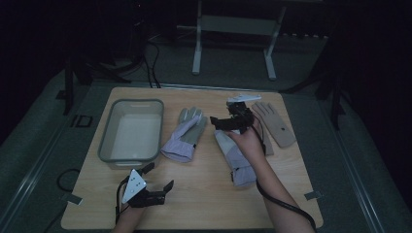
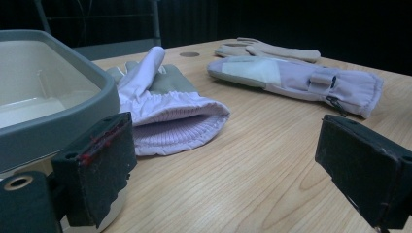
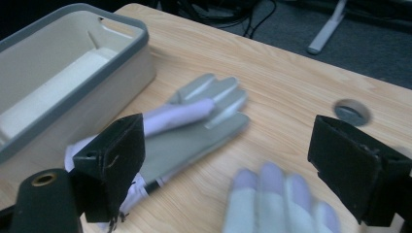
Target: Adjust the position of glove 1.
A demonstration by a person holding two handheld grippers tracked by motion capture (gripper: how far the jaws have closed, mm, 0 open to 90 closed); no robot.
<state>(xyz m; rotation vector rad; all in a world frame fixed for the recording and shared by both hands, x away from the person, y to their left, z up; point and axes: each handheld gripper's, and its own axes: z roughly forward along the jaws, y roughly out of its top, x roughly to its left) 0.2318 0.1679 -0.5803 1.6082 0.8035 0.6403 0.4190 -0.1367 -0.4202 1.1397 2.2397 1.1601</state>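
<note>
The right tool (image 1: 228,122) hovers, jaws spread, over the fingers of a soft, padded lilac-and-grey glove (image 1: 236,158) lying mid-tabletop (image 1: 204,204). It looks light and floppy; pinching the thick cuff seems surest. The left tool (image 1: 158,177) also gapes.

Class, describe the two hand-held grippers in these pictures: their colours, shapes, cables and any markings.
Each gripper is black, with two flat, rectangular, padded jaws. The left gripper carries a grey three-cornered plate with dark dots; the right gripper has a similar pale plate. A black cable trails from each. The forearms appear bare, with no sleeves visible.
</note>
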